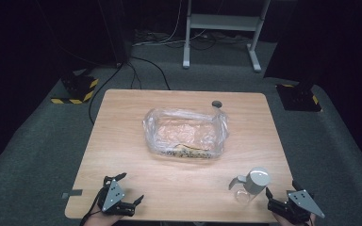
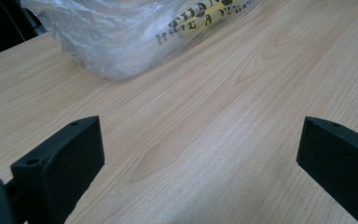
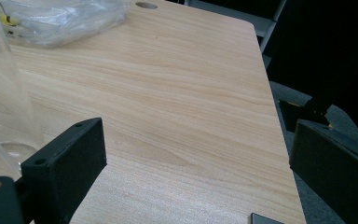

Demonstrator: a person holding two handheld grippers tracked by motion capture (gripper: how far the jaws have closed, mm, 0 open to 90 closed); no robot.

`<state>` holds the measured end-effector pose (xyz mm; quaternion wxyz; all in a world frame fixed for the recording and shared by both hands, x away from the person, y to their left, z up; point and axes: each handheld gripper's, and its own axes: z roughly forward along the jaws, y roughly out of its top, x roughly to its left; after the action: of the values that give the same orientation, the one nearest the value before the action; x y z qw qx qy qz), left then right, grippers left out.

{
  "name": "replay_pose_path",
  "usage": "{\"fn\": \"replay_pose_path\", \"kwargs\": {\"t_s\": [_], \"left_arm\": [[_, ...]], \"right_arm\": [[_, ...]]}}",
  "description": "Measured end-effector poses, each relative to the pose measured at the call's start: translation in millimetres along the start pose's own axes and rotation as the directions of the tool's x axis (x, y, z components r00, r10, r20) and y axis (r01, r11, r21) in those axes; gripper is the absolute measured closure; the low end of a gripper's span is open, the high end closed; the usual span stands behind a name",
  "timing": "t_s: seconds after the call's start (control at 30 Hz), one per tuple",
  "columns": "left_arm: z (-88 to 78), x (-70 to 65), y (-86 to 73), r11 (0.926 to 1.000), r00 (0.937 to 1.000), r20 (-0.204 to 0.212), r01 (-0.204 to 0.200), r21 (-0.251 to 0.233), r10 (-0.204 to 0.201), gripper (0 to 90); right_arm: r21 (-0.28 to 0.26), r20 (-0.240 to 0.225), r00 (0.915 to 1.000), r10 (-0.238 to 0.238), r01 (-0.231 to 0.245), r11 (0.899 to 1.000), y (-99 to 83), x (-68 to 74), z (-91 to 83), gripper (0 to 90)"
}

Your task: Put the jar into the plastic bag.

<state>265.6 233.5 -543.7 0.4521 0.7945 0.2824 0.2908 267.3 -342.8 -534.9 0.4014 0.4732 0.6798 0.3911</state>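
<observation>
Clear plastic bag (image 1: 186, 133) lies mid-desk (image 1: 122, 136), printed item inside. Clear pitcher (image 1: 250, 183) with grey lid stands near front right, just beside right gripper (image 1: 279, 197). Left gripper (image 1: 127, 190) front left. Both jaws spread wide, empty.

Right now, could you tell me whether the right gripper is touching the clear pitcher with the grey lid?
Apart. In the high view, bare table shows between the right gripper and the clear pitcher, and the jaws stand open with nothing between them.

A wooden table (image 1: 122, 141) stands on grey carpet (image 1: 37, 141); behind it, a metal frame (image 1: 221, 28), cables (image 1: 146, 66), dark surroundings.
</observation>
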Motion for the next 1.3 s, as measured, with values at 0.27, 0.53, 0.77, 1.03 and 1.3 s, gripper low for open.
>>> {"fn": "replay_pose_path", "kwargs": {"t_s": [0.27, 0.53, 0.77, 1.03, 1.3], "left_arm": [[-0.2, 0.1, -0.1, 1.0, 1.0, -0.005, 0.002, 0.001, -0.002, 1.2], [-0.6, -0.1, -0.3, 1.0, 1.0, -0.003, -0.001, -0.001, 0.001, 1.3], [-1.0, 0.2, -0.5, 1.0, 1.0, -0.001, 0.002, -0.006, -0.002, 1.2], [-1.3, 0.9, -0.6, 0.9999, 1.0, 0.002, 0.006, -0.008, -0.006, 1.2], [-1.1, 0.0, -0.5, 1.0, 1.0, 0.002, -0.002, -0.006, 0.002, 1.2]], "right_arm": [[0.001, -0.016, 0.9999, 0.005, -0.005, 1.0, -1.9, 0.1, -0.1, 3.5], [-0.004, -0.017, 0.9998, 0.007, -0.007, 1.0, -2.1, 2.2, -0.2, 3.3], [-0.015, -0.016, 0.9997, 0.019, -0.019, 1.0, -2.1, 1.6, -1.3, 3.2], [-0.03, -0.009, 0.9993, 0.035, -0.036, 0.999, -0.2, -2.0, -5.0, 3.9], [-0.052, -0.01, 0.9992, 0.04, -0.04, 0.998, 6.6, -3.0, -11.5, 3.7]]}}
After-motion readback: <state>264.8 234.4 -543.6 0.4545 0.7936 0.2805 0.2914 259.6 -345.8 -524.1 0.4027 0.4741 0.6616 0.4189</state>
